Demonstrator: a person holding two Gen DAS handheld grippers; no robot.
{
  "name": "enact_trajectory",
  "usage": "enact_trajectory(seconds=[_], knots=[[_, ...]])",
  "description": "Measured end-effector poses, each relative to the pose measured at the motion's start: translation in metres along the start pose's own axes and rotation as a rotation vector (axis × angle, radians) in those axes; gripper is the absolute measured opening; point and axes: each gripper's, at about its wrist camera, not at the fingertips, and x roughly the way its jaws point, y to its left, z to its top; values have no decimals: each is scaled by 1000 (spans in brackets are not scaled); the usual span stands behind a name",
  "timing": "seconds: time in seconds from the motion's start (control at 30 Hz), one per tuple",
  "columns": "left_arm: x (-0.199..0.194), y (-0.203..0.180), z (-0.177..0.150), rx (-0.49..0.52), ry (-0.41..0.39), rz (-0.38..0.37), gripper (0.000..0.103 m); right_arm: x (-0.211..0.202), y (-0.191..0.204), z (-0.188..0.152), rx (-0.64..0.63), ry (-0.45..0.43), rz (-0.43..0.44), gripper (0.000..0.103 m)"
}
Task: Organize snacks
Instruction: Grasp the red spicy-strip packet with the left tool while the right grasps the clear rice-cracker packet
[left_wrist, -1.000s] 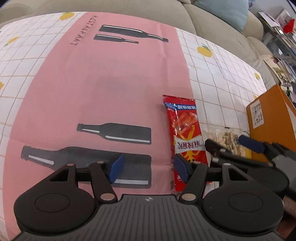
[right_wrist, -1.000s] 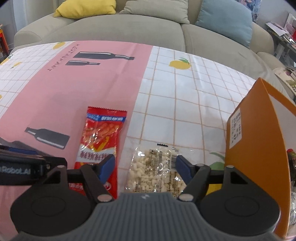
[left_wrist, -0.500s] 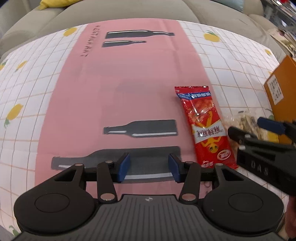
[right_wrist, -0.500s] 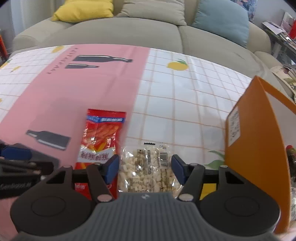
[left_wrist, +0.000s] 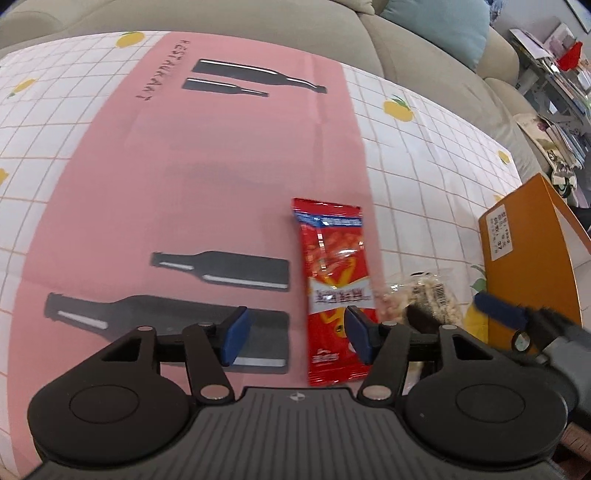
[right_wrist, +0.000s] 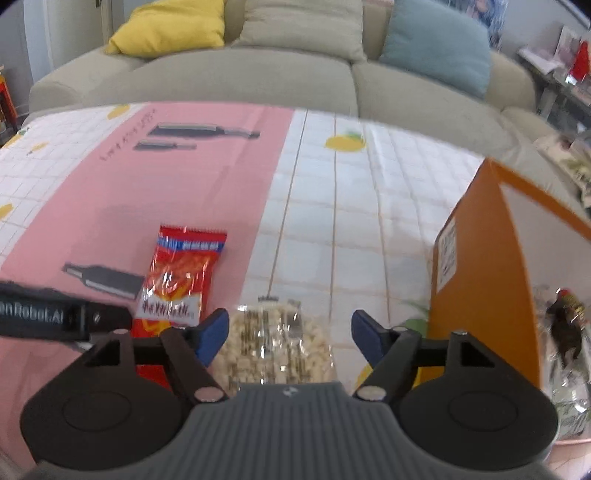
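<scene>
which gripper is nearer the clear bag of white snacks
Right. The right gripper hangs over the clear bag, jaws opening around it; the left gripper sits beyond the red packet.

Red snack packet (left_wrist: 334, 291) lying flat, lower centre-right of frame; clear peanut packet (right_wrist: 275, 345) flat just beside it, right; orange box (right_wrist: 480, 280) upright, far right.
</scene>
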Motion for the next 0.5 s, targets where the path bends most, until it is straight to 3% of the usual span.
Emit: enact_trajectory(seconds=[0.1, 0.17, 0.27, 0.37, 0.5], knots=[[2, -7, 2, 2, 3, -3, 69, 7, -5, -4, 36, 48, 45, 83], [3, -10, 3, 12, 3, -9, 71, 11, -5, -8, 48, 55, 21, 86], [6, -14, 5, 25, 5, 1, 74, 15, -11, -11, 103, 68, 53, 77], [7, -12, 7, 15, 9, 15, 75, 18, -14, -12, 157, 81, 96, 78], [7, -4, 7, 0, 16, 38, 75, 19, 2, -10, 128, 84, 140, 77]])
